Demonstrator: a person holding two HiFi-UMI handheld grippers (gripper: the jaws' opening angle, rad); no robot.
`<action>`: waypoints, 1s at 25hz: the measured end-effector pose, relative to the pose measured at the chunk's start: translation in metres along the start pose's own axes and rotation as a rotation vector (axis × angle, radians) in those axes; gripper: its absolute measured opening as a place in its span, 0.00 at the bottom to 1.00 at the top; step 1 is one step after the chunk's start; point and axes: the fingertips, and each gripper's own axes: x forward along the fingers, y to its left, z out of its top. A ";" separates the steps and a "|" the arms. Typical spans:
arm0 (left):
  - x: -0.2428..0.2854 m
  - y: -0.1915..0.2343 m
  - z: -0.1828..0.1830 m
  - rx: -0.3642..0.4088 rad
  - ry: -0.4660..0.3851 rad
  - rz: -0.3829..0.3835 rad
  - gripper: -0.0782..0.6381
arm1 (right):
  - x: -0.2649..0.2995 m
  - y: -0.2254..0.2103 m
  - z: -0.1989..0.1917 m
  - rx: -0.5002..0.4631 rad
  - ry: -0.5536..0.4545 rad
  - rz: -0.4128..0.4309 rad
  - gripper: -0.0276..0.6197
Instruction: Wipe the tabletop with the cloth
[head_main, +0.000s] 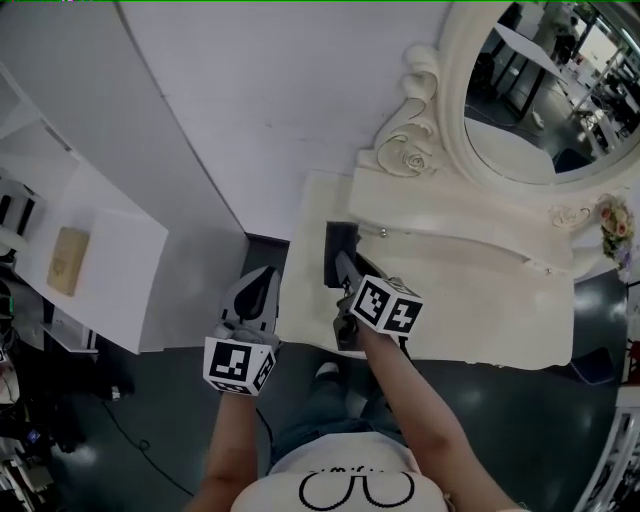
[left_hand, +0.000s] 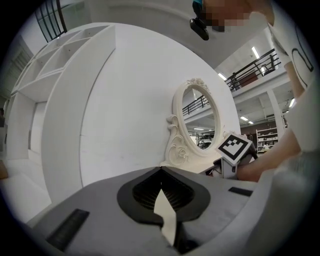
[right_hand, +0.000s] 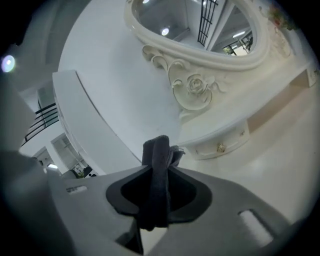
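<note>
Cloth (right_hand: 158, 152), dark and bunched, was pinched fast between the right gripper's (right_hand: 159, 169) fingers, with a fold sticking out past their tips. The cream tabletop (right_hand: 287, 147) lay below and ahead of those tips, and the carved mirror frame (right_hand: 192, 87) rose beyond. The left gripper's (left_hand: 161, 170) fingers were pressed together with nothing between them, off the tabletop's left edge.

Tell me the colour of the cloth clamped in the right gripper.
Dark grey. The cloth shows best in the right gripper view.
</note>
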 end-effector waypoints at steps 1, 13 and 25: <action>-0.002 0.003 -0.003 -0.003 0.004 0.005 0.11 | 0.010 -0.001 -0.009 0.005 0.029 -0.016 0.18; -0.014 0.026 -0.031 -0.039 0.056 0.045 0.11 | 0.092 -0.008 -0.065 -0.196 0.277 -0.196 0.18; 0.001 0.013 -0.044 -0.051 0.089 0.026 0.11 | 0.116 -0.011 -0.079 -0.401 0.407 -0.195 0.19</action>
